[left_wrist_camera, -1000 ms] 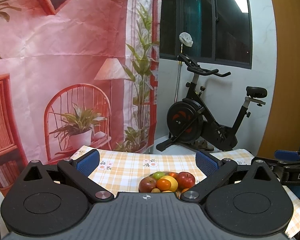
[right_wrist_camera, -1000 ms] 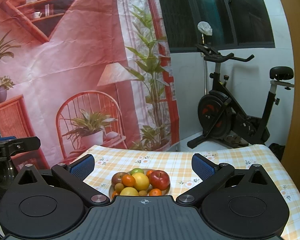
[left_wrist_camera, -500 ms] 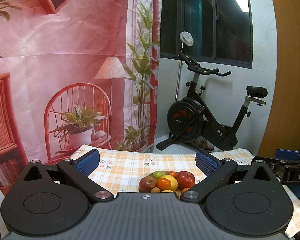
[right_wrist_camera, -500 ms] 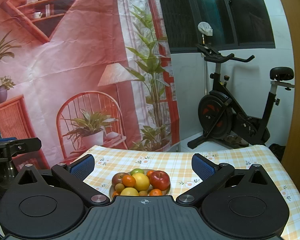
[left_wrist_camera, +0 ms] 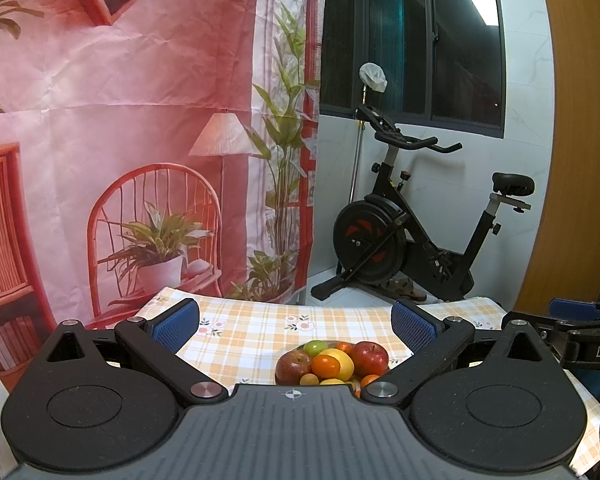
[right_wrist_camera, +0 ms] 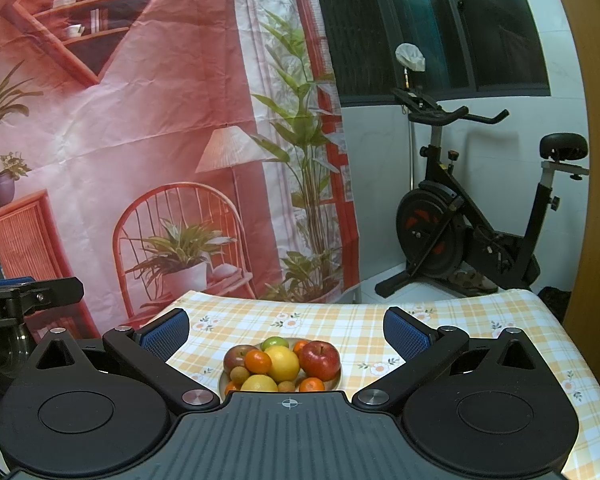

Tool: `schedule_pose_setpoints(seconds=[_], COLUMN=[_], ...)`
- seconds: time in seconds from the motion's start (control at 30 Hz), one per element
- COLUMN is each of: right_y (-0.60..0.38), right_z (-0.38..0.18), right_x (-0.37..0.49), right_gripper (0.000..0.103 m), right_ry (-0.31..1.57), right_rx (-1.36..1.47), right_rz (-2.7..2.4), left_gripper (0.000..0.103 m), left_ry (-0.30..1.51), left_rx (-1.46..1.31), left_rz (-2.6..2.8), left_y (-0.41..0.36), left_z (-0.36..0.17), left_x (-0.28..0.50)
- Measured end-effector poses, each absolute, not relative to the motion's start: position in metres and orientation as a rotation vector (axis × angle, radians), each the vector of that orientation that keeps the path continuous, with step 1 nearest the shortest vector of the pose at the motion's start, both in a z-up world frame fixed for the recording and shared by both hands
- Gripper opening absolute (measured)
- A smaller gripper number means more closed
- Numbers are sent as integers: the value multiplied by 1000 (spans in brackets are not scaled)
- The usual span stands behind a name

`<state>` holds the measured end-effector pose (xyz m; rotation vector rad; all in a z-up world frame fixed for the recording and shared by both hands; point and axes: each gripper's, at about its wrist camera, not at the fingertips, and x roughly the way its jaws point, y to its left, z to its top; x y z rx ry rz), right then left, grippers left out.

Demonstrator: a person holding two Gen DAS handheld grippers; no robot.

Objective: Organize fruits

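Plate point(right_wrist_camera: 336, 381) of piled fruit point(right_wrist_camera: 283, 362) on checked tablecloth point(right_wrist_camera: 352, 328), left gripper point(left_wrist_camera: 295, 325) and right gripper point(right_wrist_camera: 286, 328) fingers spread wide, holding nothing

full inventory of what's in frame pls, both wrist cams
plate: 1, pale, on the table, holds all the fruit
apples: 2, one bright red on the right of the pile, one duller red on the left
lemons: 2, yellow, middle and front
oranges: at least 4, small, spread through the pile
green fruit: 1, back of the pile
small brown fruits: 2, front of the pile
tablecloth: 1, orange-white check with flowers, over the table
backdrop: 1, pink printed room scene, behind the table
exercise bike: 1, black, right rear by the window
left gripper: open, empty, short of the plate
right gripper: open, empty, short of the plate
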<state>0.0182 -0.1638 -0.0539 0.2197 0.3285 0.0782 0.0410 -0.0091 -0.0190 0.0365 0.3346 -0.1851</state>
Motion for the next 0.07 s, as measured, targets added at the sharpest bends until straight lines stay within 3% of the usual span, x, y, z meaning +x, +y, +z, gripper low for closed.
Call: schedule_pose_setpoints(seconds=[0.07], right_y=[-164], right_z=[-53], right_x=[17], right_gripper=[103], right_ry=[329], right_rx=[220], right_rz=[78], left_gripper=[103], left_ry=[337], left_rx=[35], left_rz=[-181], left_y=[-9], left_z=[-20], left_x=[41])
